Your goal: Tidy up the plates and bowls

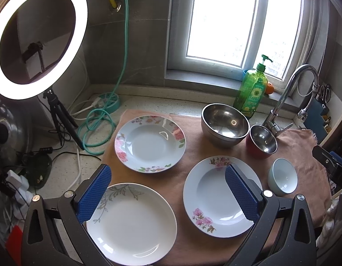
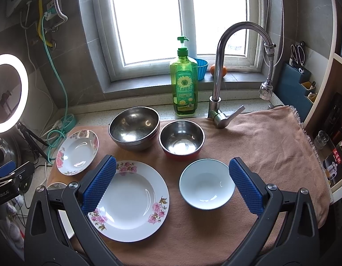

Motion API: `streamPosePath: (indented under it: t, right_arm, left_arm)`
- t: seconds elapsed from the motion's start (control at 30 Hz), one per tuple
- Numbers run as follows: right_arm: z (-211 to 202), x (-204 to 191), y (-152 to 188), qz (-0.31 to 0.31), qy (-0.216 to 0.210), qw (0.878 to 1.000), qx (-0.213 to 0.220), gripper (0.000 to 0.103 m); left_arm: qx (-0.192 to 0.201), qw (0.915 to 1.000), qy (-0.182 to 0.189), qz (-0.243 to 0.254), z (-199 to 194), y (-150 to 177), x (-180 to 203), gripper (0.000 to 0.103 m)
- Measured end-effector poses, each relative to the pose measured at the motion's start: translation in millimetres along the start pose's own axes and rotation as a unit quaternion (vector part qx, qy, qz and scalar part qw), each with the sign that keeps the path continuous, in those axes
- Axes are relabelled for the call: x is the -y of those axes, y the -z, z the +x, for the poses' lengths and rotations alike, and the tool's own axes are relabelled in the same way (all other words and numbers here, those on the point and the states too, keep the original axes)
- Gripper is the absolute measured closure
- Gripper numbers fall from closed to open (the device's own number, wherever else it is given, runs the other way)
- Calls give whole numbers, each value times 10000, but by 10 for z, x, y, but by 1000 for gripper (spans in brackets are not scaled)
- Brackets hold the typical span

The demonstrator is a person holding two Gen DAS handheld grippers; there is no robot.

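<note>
Here the three plates (image 1: 150,144) and three bowls (image 2: 206,184) lie singly, apart, on a towel (image 2: 270,137) over the worktop, likely laid out for stacking by kind. Both claws hover above them, tilted down: left claw (image 1: 168,192) released over the plates, right claw (image 2: 172,185) released, empty, nearest the pale bowl.

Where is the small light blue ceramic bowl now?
In the right wrist view, the small light blue ceramic bowl sits on the pink towel, just before the red-sided steel bowl and right of the pink-flowered plate.
</note>
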State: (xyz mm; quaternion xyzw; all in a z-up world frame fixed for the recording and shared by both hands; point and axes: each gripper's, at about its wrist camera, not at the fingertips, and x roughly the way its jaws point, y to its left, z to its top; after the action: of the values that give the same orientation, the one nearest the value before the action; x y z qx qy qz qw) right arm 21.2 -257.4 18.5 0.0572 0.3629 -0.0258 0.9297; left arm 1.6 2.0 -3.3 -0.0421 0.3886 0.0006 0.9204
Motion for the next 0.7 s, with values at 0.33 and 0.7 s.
streamPosePath:
  t: [0.33, 0.7]
  right_arm:
    - [-1, 2, 4, 7, 3, 10000, 10, 0]
    - [-21, 1, -4, -4, 5, 10000, 39, 0]
  left_arm:
    - [-6, 10000, 28, -4, -2, 17, -5, 1]
    - [16, 10000, 17, 18, -20, 2, 7, 1]
